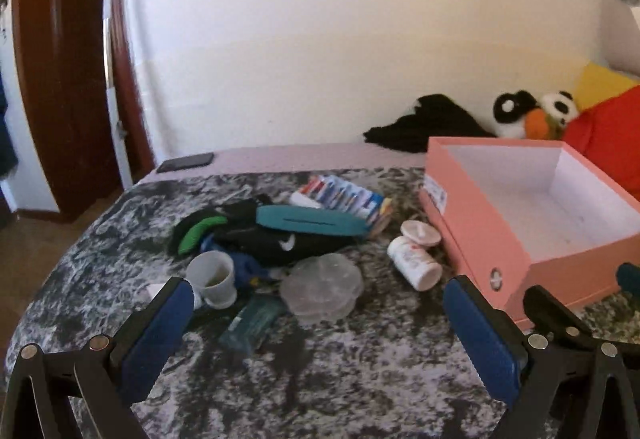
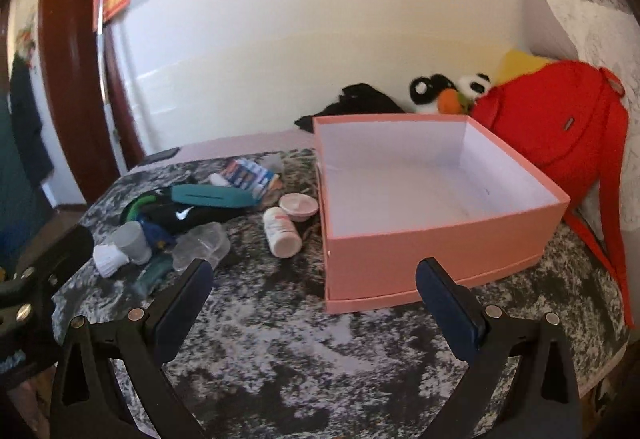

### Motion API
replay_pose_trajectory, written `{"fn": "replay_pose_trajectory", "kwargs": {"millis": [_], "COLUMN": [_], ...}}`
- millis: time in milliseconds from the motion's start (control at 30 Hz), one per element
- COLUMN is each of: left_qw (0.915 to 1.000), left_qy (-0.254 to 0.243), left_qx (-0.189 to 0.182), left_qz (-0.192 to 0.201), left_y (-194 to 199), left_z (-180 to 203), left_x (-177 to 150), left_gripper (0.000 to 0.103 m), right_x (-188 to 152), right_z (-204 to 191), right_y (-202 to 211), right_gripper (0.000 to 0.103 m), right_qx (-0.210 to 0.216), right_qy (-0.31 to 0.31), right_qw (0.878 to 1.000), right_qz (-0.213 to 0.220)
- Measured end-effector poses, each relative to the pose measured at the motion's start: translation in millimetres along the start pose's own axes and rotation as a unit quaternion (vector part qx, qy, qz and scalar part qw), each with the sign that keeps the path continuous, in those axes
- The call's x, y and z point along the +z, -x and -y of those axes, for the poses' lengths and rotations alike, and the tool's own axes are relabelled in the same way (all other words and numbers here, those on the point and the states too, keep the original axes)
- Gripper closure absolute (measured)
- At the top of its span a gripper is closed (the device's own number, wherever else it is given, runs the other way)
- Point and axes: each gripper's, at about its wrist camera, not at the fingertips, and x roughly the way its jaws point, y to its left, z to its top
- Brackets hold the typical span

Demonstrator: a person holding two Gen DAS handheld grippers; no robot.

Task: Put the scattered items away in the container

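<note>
Marbled grey bedspread (image 2: pixel 312 359), white wall (image 1: pixel 340 39), brown door (image 1: pixel 60 79)

Box (image 2: pixel 436 255): matt pink card outside, smooth white paper lining.
Cover (image 1: pixel 360 379): under the box, mottled grey-black cloth, soft nap.
Bottle (image 1: pixel 414 259): left of box, smooth white plastic, paper label.
Clear tub (image 1: pixel 322 285): further left of box, translucent plastic, slight sheen.
Backpack (image 2: pixel 560 131): behind box, red woven cloth, matt.
Door frame (image 1: pixel 52 71): far left of box, dark glossy wood.
</note>
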Motion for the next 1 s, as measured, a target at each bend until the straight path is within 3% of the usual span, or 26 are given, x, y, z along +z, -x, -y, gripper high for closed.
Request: {"fn": "replay_pose_trajectory", "kwargs": {"millis": [233,400,1000], "left_qw": [1.0,0.9999,0.9998], "left_qy": [-0.001,-0.005,-0.008], "left_qx": [0.004,-0.001,-0.011], "left_qz": [-0.005,-0.013,-0.012], "left_y": [4,3,7], "left_z": [-10,-10,-2], "left_x": [-5,-7,-12], "left_gripper": [0.0,0.0,0.0], "right_x": [-6,-9,-13], "right_z": [-15,-18,-5], "right_y": [18,24,29], "right_gripper": [0.0,0.0,0.0], "right_qx": [0.013,-0.004,-0.02], "right_qy": [0.041,0.05,0.039], "right_qw": [0.999,0.999,0.999], "right_qz": [0.0,-0.001,-0.011]}}
